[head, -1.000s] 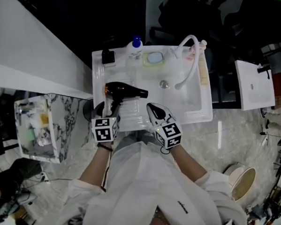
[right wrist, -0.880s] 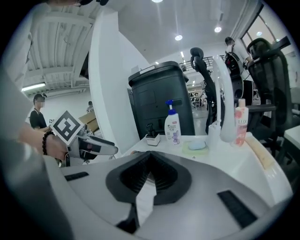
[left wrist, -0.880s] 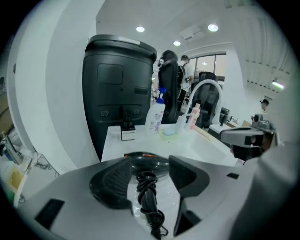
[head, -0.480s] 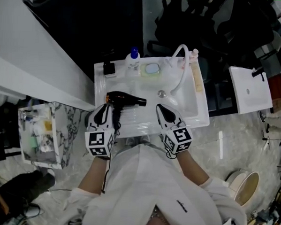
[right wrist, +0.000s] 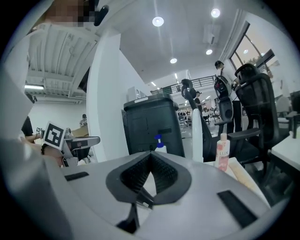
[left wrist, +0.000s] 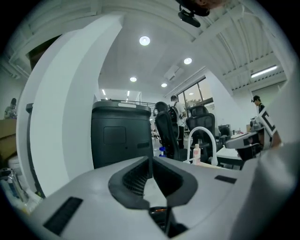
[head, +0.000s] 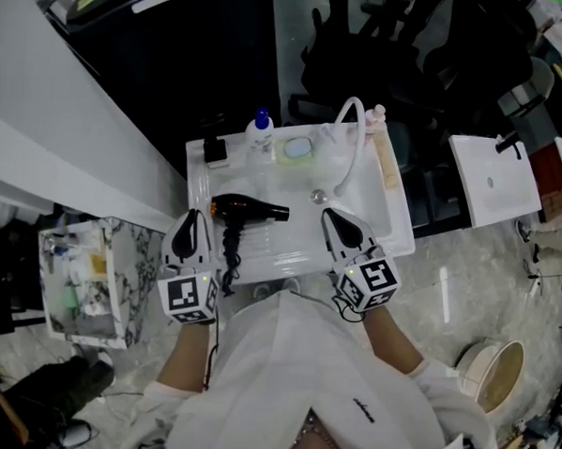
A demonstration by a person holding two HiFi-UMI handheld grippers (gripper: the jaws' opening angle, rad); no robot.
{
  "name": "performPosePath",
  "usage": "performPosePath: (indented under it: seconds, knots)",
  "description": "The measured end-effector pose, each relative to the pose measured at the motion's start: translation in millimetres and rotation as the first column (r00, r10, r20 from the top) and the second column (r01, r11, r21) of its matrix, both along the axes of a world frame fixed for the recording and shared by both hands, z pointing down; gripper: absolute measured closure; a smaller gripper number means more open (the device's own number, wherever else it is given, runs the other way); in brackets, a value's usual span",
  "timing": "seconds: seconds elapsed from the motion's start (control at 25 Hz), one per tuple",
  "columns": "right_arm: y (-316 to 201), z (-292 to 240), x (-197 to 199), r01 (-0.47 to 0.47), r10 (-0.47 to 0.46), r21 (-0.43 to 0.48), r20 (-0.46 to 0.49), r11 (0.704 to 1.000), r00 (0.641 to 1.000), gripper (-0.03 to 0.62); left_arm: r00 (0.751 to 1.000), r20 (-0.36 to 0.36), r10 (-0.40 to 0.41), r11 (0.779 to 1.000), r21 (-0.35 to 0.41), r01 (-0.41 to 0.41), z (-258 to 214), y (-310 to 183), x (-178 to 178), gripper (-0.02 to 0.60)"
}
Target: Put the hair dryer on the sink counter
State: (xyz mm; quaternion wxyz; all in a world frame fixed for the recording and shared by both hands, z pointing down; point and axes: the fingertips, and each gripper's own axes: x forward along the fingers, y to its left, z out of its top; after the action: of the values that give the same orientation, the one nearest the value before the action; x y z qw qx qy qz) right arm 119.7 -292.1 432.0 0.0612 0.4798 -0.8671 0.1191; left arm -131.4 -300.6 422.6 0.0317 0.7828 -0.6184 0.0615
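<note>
I see the hair dryer lying on its side on the white sink counter. It rests on the flat left part, just beside the basin. The dryer is black, with an orange tint at its rear end. Its barrel runs left to right, nozzle toward the basin. The handle points back toward the counter's front edge. Its black cord trails in loose kinks from the handle down to that edge.
</note>
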Motion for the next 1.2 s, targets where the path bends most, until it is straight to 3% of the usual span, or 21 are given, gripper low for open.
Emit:
performPosePath:
  seconds: [0.2,0.56,1.2]
  knots:
    - [-1.7,-11.4,18.6,-0.045,0.045,0.034,-0.011,0.998,0.999,0.577,1.000,0.004,-0.010,0.999,0.030,0.009,1.8,-1.4,-9.0,0.534]
    - [-3.1,-15.1,36.6,-0.093,0.094,0.048,-0.015,0.995,0.996,0.577,0.999,0.043,-0.014,1.000,0.012,0.014,12.4,-1.8,-14.7,0.534]
    - [3.8,-6.1,32.8,-0.076,0.077,0.033,-0.030,0.997,0.997,0.577,1.000,0.020,0.005,0.999,-0.040,-0.004,25.6,1.2,-4.4,0.534]
